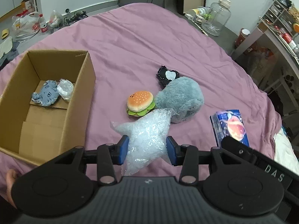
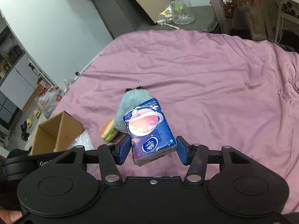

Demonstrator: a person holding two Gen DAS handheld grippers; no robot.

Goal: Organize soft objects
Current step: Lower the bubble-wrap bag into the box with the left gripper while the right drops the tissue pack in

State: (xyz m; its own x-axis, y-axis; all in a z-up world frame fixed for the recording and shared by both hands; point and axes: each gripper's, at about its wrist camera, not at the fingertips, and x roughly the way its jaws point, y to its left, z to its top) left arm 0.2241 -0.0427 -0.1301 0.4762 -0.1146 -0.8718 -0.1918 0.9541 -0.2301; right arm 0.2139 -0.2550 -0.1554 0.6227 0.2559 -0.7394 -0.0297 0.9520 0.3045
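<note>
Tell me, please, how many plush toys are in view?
3, possibly more hidden. A blue plush lies inside the cardboard box; a burger plush and a grey fluffy plush lie touching on the bedspread.

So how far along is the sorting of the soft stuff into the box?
Done: a blue plush and a clear bag sit in the cardboard box. In hand: left gripper holds bubble wrap; right gripper brackets the tissue pack. Left on the bed: burger plush, grey plush, black pouch.
</note>
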